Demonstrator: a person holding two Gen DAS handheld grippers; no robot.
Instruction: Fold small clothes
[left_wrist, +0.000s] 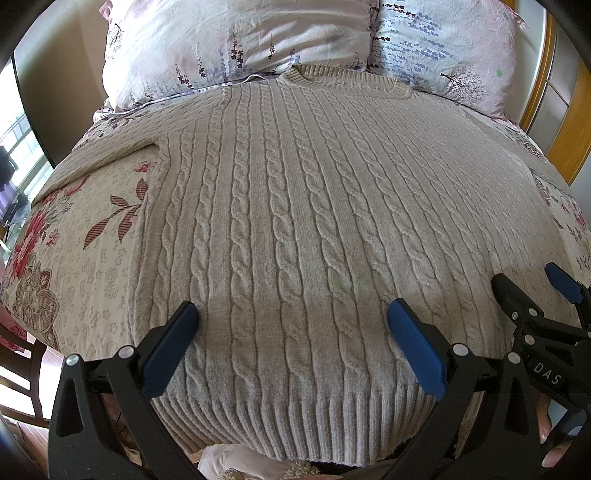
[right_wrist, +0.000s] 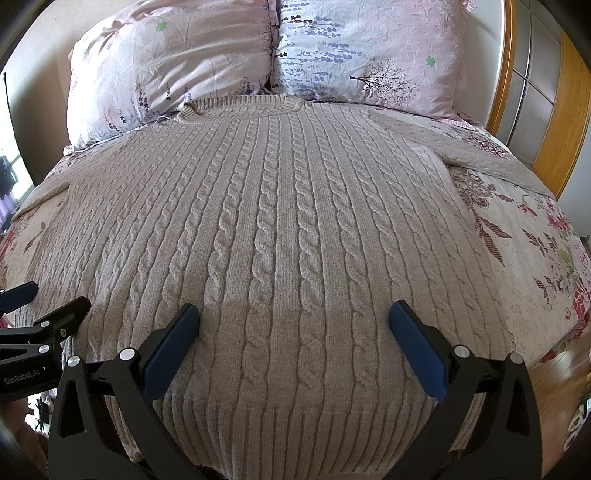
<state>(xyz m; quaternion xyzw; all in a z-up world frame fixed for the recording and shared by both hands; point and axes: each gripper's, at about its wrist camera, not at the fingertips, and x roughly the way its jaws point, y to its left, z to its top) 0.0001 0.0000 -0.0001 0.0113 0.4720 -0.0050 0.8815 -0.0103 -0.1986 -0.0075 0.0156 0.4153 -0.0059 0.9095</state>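
Note:
A beige cable-knit sweater (left_wrist: 295, 206) (right_wrist: 280, 229) lies flat on the bed, front up, collar toward the pillows, ribbed hem nearest me. One sleeve (left_wrist: 92, 162) stretches out to the left, the other sleeve (right_wrist: 491, 155) to the right. My left gripper (left_wrist: 291, 314) is open, hovering over the hem's left half with nothing between its blue pads. My right gripper (right_wrist: 293, 314) is open too, above the hem's right half; it also shows at the left wrist view's right edge as the right gripper (left_wrist: 532, 280). In the right wrist view the left gripper (right_wrist: 51, 295) pokes in at the left edge.
Floral bedspread (left_wrist: 74, 258) (right_wrist: 535, 266) shows on both sides of the sweater. Two pink floral pillows (left_wrist: 229, 44) (right_wrist: 369, 55) stand at the head. A wooden headboard and frame (right_wrist: 569, 122) rise at right. A wooden chair (left_wrist: 22, 369) stands off the bed's left edge.

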